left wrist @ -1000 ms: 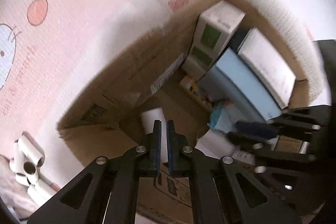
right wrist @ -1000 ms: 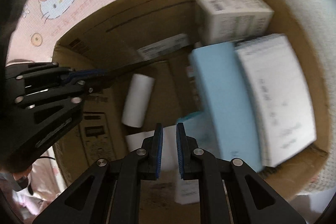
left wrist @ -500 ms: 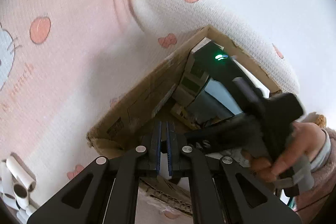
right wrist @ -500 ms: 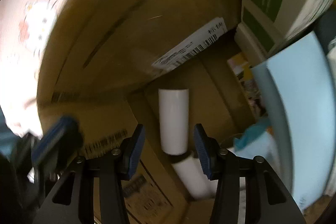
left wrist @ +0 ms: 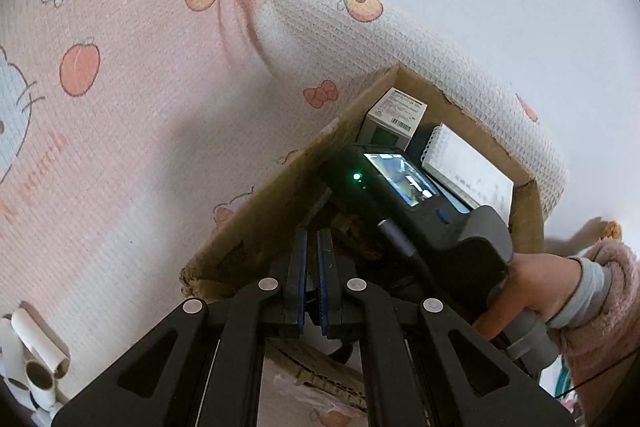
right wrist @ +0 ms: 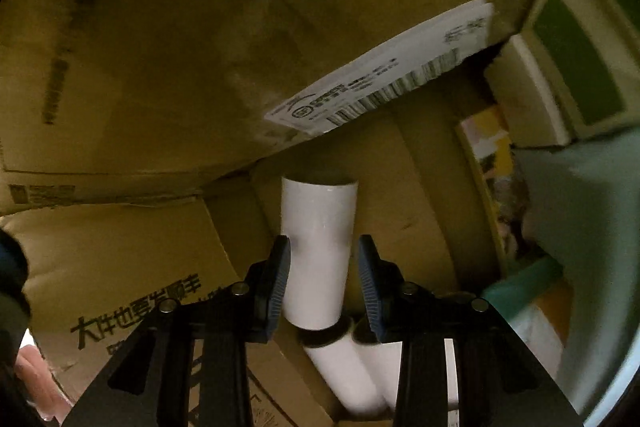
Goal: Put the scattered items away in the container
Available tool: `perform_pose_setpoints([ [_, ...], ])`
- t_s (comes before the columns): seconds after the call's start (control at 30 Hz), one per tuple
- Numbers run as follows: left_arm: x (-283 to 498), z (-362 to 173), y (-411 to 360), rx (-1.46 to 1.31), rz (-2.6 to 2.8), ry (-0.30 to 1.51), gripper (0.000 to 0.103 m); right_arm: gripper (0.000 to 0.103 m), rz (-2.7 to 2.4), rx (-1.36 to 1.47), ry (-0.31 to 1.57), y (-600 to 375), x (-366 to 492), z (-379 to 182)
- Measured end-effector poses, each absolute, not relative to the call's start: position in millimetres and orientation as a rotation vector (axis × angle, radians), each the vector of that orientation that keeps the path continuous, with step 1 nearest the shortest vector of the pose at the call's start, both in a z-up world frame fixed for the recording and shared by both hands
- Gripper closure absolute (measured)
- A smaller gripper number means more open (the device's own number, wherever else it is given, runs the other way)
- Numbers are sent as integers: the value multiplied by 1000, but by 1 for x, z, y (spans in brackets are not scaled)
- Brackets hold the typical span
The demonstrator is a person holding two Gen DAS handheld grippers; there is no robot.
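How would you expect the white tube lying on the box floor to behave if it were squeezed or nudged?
The white tube is round and lies on its side, so it would probably roll. Its open, hollow end suggests it is light and might dent if squeezed. Its glossy surface may be slippery.

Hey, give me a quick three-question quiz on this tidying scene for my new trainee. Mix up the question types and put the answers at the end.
1. True or false: the left gripper is holding a tube.
2. What lies between the pads of the right gripper? A) a white tube B) a spiral notebook C) a phone
3. Where do loose tubes lie outside the cardboard box?

Key
1. False: it is shut on nothing.
2. A. The jaws have just been closing with the tube between them, and a gap shows at one pad.
3. On the pink mat, at the lower left of the left wrist view.
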State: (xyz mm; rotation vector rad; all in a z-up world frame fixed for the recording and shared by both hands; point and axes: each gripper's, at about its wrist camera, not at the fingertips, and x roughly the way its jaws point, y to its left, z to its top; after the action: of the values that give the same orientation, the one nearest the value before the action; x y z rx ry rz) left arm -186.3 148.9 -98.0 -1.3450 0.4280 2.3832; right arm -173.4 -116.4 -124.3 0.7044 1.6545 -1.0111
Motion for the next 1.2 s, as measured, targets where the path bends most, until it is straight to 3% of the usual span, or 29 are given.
perform_pose_setpoints([
  [0.87,-182,-100,146,-1410,2374,408,98,74,-898,850,1759,-96,-182,-155],
  [1.2,-176,-92,148,-1389,2397,375,98,73,-953,615,1652,-56,-157,-92],
])
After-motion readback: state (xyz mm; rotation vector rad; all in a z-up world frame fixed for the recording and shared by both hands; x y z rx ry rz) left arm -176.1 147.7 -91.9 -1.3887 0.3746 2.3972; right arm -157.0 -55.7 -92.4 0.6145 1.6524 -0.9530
